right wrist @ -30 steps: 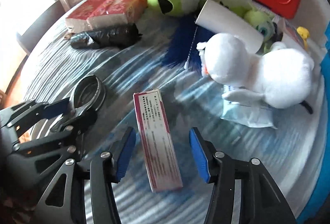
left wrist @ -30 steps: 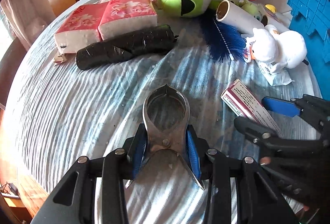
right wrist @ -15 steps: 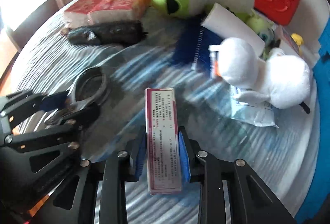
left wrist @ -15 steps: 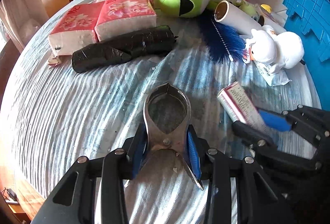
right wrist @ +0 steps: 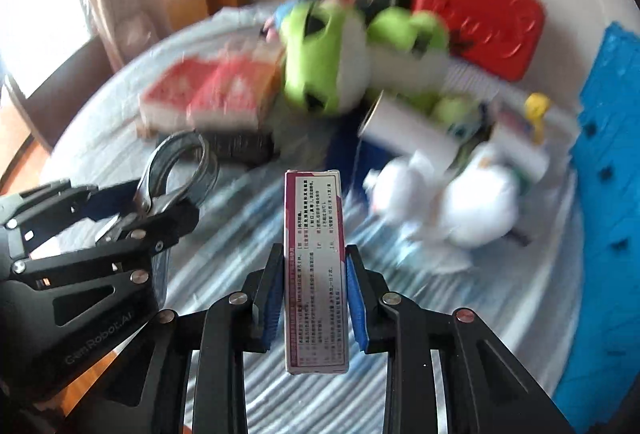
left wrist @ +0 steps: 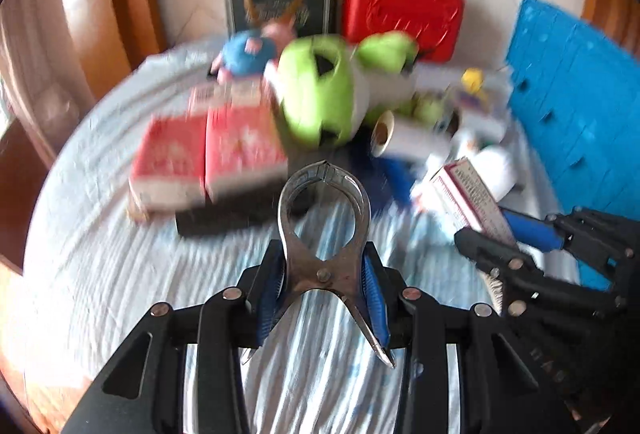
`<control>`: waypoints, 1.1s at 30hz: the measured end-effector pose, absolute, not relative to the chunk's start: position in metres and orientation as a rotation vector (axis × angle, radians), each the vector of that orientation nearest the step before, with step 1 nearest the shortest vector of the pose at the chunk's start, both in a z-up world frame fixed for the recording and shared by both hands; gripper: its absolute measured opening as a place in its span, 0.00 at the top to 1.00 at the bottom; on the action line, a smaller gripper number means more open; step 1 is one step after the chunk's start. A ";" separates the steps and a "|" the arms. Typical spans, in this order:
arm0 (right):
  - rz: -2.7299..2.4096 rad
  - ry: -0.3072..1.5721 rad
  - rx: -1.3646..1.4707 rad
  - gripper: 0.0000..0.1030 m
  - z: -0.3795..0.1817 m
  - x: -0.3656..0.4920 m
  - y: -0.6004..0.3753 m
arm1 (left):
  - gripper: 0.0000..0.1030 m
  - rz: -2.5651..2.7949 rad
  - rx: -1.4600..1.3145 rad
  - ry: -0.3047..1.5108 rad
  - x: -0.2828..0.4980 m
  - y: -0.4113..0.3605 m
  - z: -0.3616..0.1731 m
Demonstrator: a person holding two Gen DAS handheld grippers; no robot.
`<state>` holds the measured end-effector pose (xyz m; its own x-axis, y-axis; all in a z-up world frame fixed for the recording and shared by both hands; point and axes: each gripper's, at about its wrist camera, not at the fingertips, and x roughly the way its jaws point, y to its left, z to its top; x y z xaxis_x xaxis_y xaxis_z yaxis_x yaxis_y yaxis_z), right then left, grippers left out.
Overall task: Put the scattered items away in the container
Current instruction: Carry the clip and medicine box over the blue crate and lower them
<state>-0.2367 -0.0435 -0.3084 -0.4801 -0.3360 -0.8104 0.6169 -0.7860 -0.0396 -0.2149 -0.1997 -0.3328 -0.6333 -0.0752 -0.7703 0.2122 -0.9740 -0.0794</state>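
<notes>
My left gripper [left wrist: 323, 288] is shut on a steel clamp tool [left wrist: 324, 218] and holds it lifted above the striped tablecloth. My right gripper [right wrist: 315, 288] is shut on a slim pink-and-white carton [right wrist: 314, 266], also lifted. Each gripper shows in the other's view: the right one with the carton [left wrist: 472, 202] at the right, the left one with the clamp [right wrist: 176, 170] at the left. A blue crate [left wrist: 576, 102] stands at the table's right edge; it also shows in the right wrist view [right wrist: 608, 162].
At the back of the table lie red tissue packs [left wrist: 208, 158], a black roll [left wrist: 236, 218], a green plush [left wrist: 320, 102], a white tube [left wrist: 408, 138], a white plush [right wrist: 464, 202], a blue brush [left wrist: 384, 178] and a red case [left wrist: 404, 10]. The view is motion-blurred.
Both grippers have risen off the table with their loads. The right gripper closed on the carton about half a second ago. The views now tilt up toward the wall.
</notes>
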 end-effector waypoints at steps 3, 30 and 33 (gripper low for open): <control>-2.335 0.399 1.052 0.73 -0.271 -0.235 -0.052 | 0.63 -2.780 1.155 0.216 -0.217 -0.191 -0.290; -2.896 0.279 0.909 0.73 -0.090 -0.288 0.356 | 0.63 -3.197 1.234 -0.160 -0.338 0.245 -0.120; -2.838 0.240 1.026 0.73 -0.112 -0.302 0.380 | 0.63 -3.136 1.460 -0.187 -0.346 0.263 -0.132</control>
<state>-0.3019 0.3801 -0.1121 -0.7642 -0.0537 -0.6427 0.1607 -0.9809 -0.1091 -0.3458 0.2626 -0.1325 -0.6024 0.2425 -0.7605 -0.3310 -0.9429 -0.0385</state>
